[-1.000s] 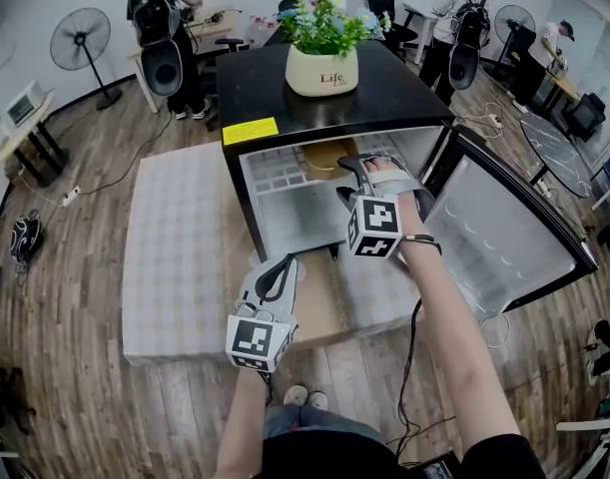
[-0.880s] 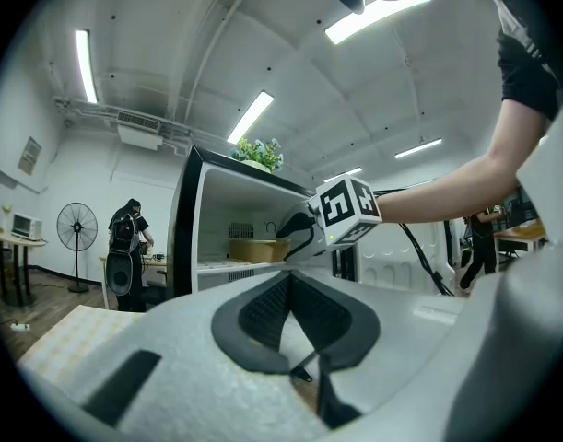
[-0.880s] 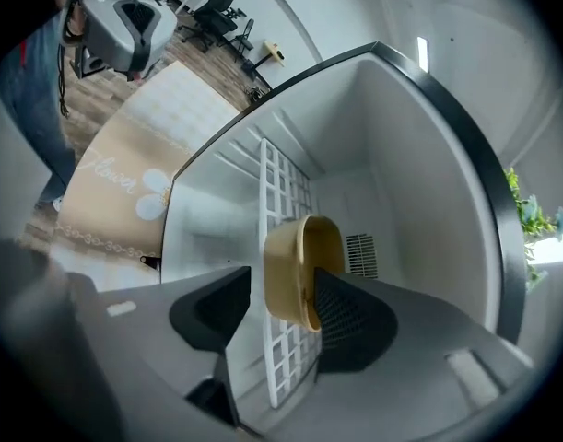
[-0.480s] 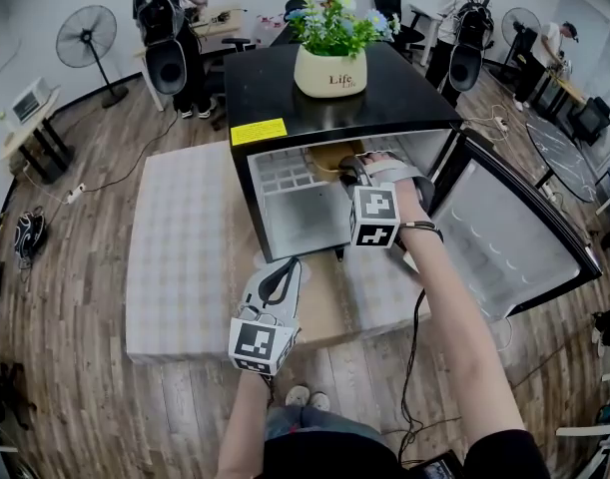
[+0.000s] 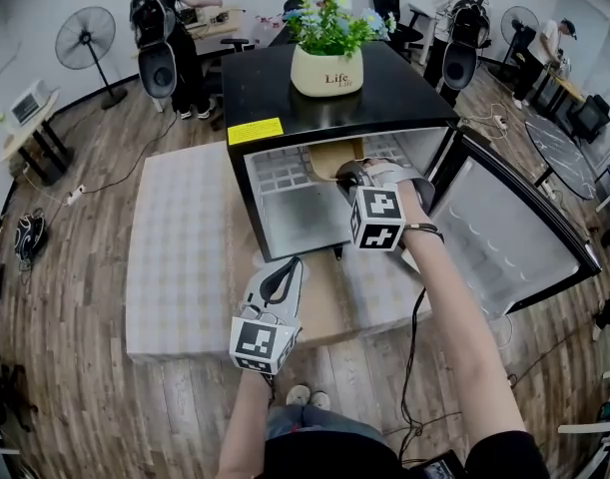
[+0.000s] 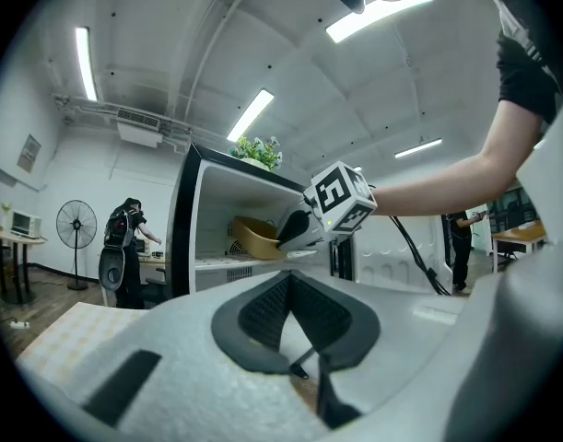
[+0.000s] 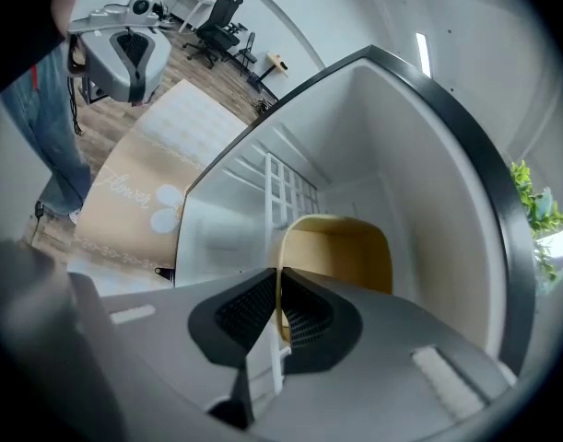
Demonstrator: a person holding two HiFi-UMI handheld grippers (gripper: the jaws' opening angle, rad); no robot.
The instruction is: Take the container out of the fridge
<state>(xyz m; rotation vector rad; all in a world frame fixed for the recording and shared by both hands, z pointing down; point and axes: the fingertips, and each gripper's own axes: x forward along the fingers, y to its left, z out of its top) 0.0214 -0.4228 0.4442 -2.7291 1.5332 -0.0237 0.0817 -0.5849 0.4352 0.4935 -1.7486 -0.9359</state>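
A tan container stands on the wire shelf inside the open black fridge. My right gripper reaches into the fridge. Its jaws are closing, and the container's near rim sits in the narrow slit between the pads. In the left gripper view the container shows behind the right gripper. My left gripper hangs low in front of the fridge, shut and holding nothing.
The fridge door hangs open to the right. A flower pot stands on top of the fridge. A pale mat and a cardboard sheet lie on the wooden floor. People, fans and desks are at the back.
My right gripper has edged a little deeper into the fridge, up to the container. The left gripper has stayed where it was.
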